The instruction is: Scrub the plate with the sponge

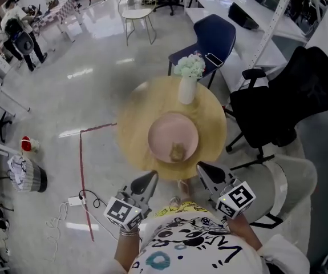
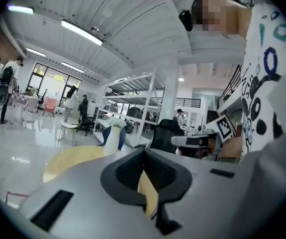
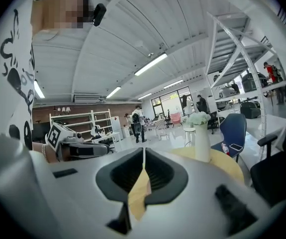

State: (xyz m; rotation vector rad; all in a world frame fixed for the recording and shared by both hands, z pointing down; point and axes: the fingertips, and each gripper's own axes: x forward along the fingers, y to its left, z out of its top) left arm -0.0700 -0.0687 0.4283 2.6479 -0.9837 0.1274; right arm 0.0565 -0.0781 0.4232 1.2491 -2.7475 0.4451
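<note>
both tongs pressed together, nothing between the jaws. my left tongs (image 1: 151,177) and right tongs (image 1: 201,168) hang at the near edge of the round table (image 1: 134,119), tips aimed at it and apart from each other. pink plate (image 1: 162,131) lies on the table just ahead of both tips. small brown sponge (image 1: 178,151) sits on the plate's near part, ahead and between the tips, touched by neither. white vase (image 1: 187,90) stands beyond the plate.
</note>
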